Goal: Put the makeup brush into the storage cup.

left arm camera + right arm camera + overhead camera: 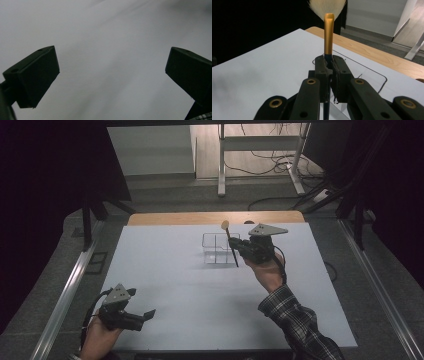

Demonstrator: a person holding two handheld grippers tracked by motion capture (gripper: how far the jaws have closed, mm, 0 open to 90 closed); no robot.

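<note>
**Brush poised beside clear organizer as placement nears**

While the left gripper (pixel 145 315) rests idle near the table's front-left corner, its 2 jaws spread wide over bare white surface with nothing between them, the right gripper (pixel 235 245) carries the work. Its jaws are clamped tight on the dark handle of a makeup brush (pixel 229 240), held nearly upright with the pale bristle head on top and the handle's lower end slanting down in front of a clear plastic organizer (pixel 219 249). That organizer stands on the white table (pixel 165 270) toward the back edge, a little right of centre, just short of the strip of bare wood.

By the look of it, the step in hand is carrying the brush to the organizer; it is not yet standing in a compartment. The next move seems to call for lifting the handle's tip over the near wall, lining it up with 1 compartment, lowering it and only then easing the jaws apart, lest the light box tip or slide.

The high view gives the layout: both hands, the plaid sleeve (pixel 295 320) and the organizer's dividers. The right gripper view gives the grip itself, pads (pixel 323 72) pinching the handle just below the gold ferrule (pixel 328 35), with fanned bristles (pixel 327 6) above. The left gripper view confirms the open, empty jaws.
</note>
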